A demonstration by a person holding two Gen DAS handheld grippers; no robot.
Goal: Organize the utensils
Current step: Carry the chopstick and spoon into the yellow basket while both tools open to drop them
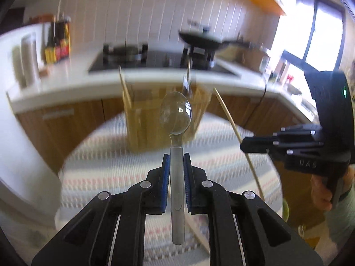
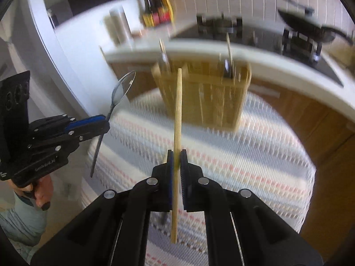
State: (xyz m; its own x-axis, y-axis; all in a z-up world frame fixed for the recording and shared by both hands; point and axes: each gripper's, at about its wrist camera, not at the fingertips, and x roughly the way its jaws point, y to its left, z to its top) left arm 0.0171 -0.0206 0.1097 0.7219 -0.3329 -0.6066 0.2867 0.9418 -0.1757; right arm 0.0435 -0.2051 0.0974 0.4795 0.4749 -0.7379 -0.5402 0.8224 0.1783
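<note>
Left hand-held gripper point(image 1: 176, 157) is seen pinching the handle of a clear plastic spoon point(image 1: 176, 119) between its blue pads point(image 1: 165, 177); the spoon is held along the line of the fingers, bowl forward and raised above a striped woven mat point(image 1: 106, 161). Right hand-held gripper point(image 2: 176, 155) is seen clamped on a single wooden chopstick point(image 2: 178, 110), which is gripped near its middle, with one end projecting forward and the other trailing back between the fingers. Both utensils are held in the air, clear of the surface point(image 2: 277, 155) covered by the mat. A slatted bamboo utensil holder point(image 2: 210, 97) is placed upright on the far part of the mat; several utensils point(image 2: 227, 64) are already standing in its compartments, though which compartment each occupies cannot be told through the blur. In the left wrist view the right hand-held gripper is visible at the right edge, gripped by a hand point(image 1: 321, 190). Behind the holder a white kitchen counter point(image 1: 66, 82) is shown, carrying a black gas hob point(image 1: 155, 59), a dark frying pan point(image 1: 199, 38) and sauce bottles point(image 1: 58, 42)
</note>
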